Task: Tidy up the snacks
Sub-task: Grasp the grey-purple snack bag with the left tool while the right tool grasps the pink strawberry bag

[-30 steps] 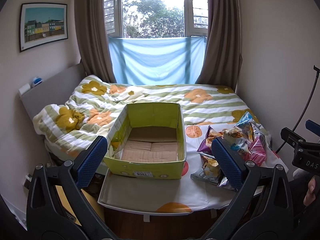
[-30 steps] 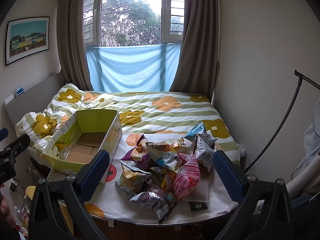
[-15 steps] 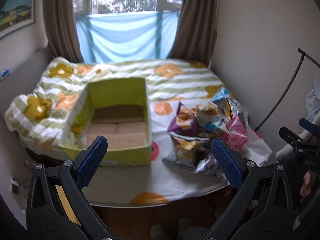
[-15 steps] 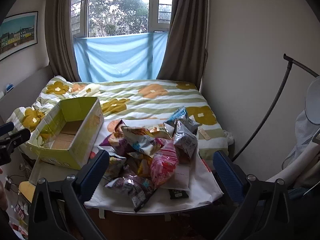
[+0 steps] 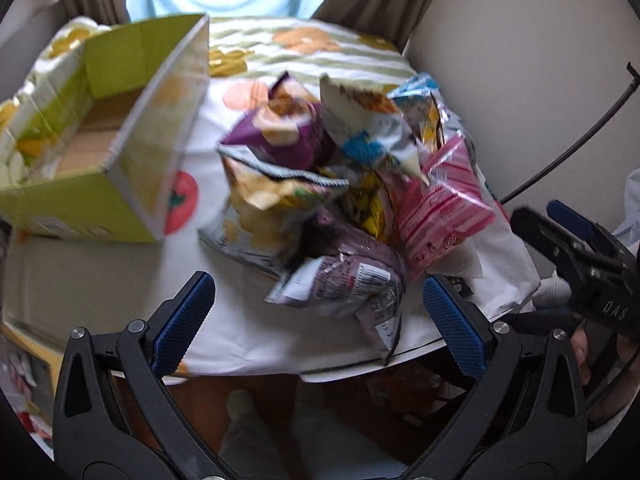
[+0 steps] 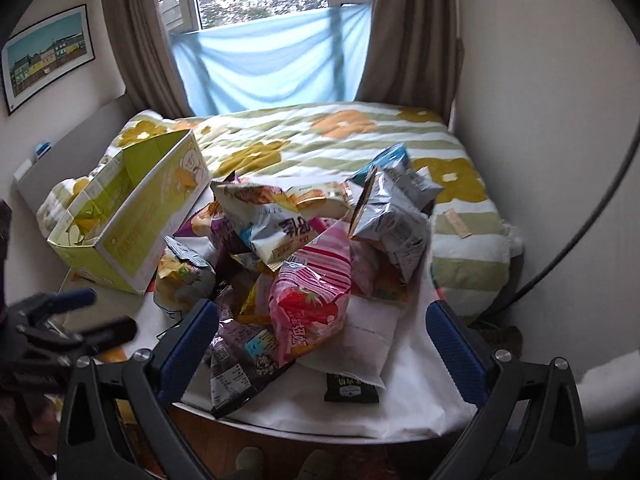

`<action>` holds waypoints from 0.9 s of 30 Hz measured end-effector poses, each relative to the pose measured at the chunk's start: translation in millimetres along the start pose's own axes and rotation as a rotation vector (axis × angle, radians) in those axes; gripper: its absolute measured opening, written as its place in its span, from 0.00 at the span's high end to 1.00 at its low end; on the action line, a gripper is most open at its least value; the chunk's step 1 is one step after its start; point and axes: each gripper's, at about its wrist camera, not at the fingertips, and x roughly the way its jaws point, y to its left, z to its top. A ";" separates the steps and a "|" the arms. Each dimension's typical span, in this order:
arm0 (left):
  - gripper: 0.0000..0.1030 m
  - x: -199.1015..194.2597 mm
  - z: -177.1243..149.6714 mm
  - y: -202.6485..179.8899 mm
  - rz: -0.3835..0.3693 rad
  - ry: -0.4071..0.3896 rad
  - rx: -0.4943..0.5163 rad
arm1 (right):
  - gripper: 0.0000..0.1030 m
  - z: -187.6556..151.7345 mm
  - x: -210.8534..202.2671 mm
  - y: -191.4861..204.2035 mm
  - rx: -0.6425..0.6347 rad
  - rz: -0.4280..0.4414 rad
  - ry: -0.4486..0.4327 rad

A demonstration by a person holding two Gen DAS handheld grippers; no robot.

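Loosely heaped, crinkled foil snack bags (image 6: 304, 256) beside rectangular cardboard box (image 6: 132, 216).

1. left gripper (image 5: 318, 314): black plastic arms, blue bumpy pads (image 5: 182, 322), round silver screws.
2. right gripper (image 6: 322, 338): same black arms, blue pads (image 6: 456, 346), silver screws.
3. white letters "das" on black.

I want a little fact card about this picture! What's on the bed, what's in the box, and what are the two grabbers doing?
place: bed with a flowery quilt
box: green cardboard box, open on top, no snacks seen inside
snacks: pile of snack bags, right of the box
top of the pile: pink strawberry bag
left gripper: open, holding nothing, facing the pile
right gripper: open, holding nothing, facing the pile
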 end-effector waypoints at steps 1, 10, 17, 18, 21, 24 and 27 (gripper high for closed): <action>0.00 9.0 -3.0 -2.5 -0.005 0.010 -0.009 | 0.00 1.4 7.7 -3.2 0.006 0.019 0.010; 0.00 59.2 -10.3 -19.5 -0.001 0.046 -0.073 | 0.00 2.7 63.4 -11.9 -0.012 0.139 0.085; 0.02 75.1 -12.6 -22.3 0.041 0.037 -0.095 | 0.00 4.7 83.5 -12.5 -0.033 0.167 0.096; 0.02 76.6 -12.8 -22.1 0.043 0.039 -0.099 | 0.01 5.4 85.6 -12.1 -0.040 0.170 0.096; 0.03 81.0 -13.2 -19.0 0.038 0.039 -0.113 | 0.03 5.8 90.7 -11.3 -0.071 0.166 0.097; 0.05 86.7 -14.0 -16.4 0.032 0.041 -0.113 | 0.04 6.0 97.5 -10.5 -0.087 0.169 0.103; 0.11 92.9 -12.0 -14.8 0.025 0.058 -0.118 | 0.06 5.5 104.7 -12.0 -0.091 0.175 0.109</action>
